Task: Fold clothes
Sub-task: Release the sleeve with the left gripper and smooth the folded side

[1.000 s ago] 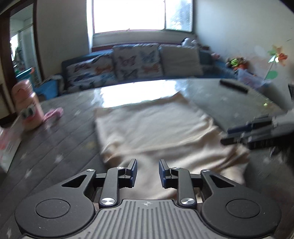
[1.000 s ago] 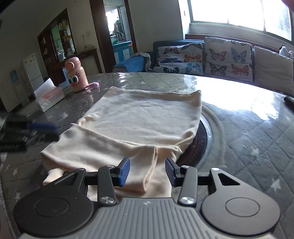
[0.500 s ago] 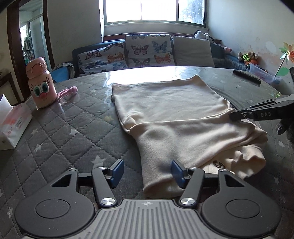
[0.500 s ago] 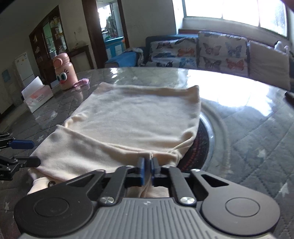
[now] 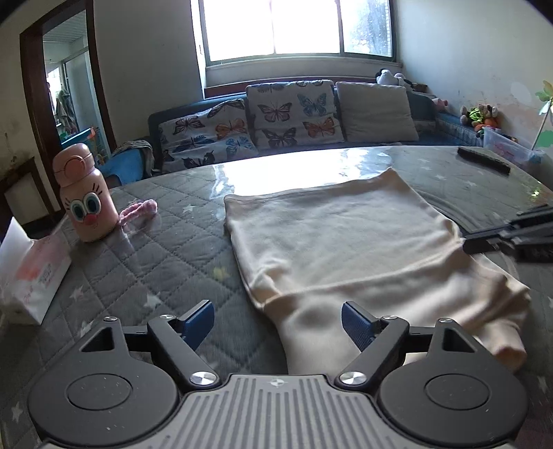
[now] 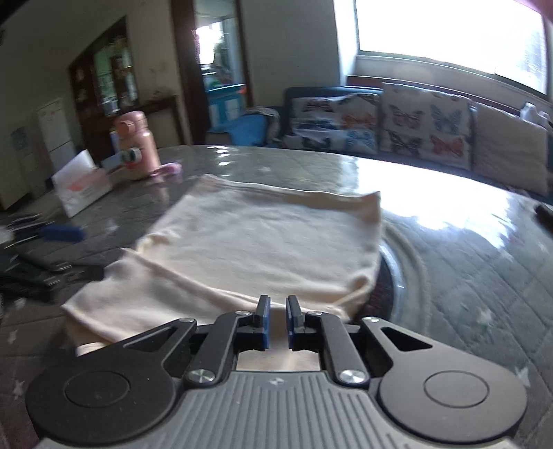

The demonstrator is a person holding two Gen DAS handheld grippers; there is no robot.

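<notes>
A round table (image 5: 166, 221) covered in grey quilted, star-printed fabric under a glossy clear sheet fills the foreground. Beyond it a dark blue sofa (image 5: 428, 103) with butterfly-print cushions stands under a bright window (image 5: 297, 27). On the table lies a cream knitted garment (image 5: 345, 241), partly folded, its near end doubled over towards the grippers. To its left stand a pink cartoon-faced bottle (image 5: 84, 195), closed, and a white tissue box (image 5: 31, 273) at the table's left edge, both well apart from the garment; a small pink knitted strap (image 5: 138, 210) lies just beside the bottle. A dark flat remote-like bar (image 5: 484, 160) rests near the far right edge.

The left gripper (image 5: 278, 323) has its blue-padded fingers spread wide and opening, the garment's near left corner showing between them but unpinched. The right gripper (image 6: 276, 323) has its fingers nearly together and opening slightly, cream cloth showing in the narrow gap; whether the pads press it I cannot tell. Bare quilted surface lies open left of the garment and to the right towards the rim.
</notes>
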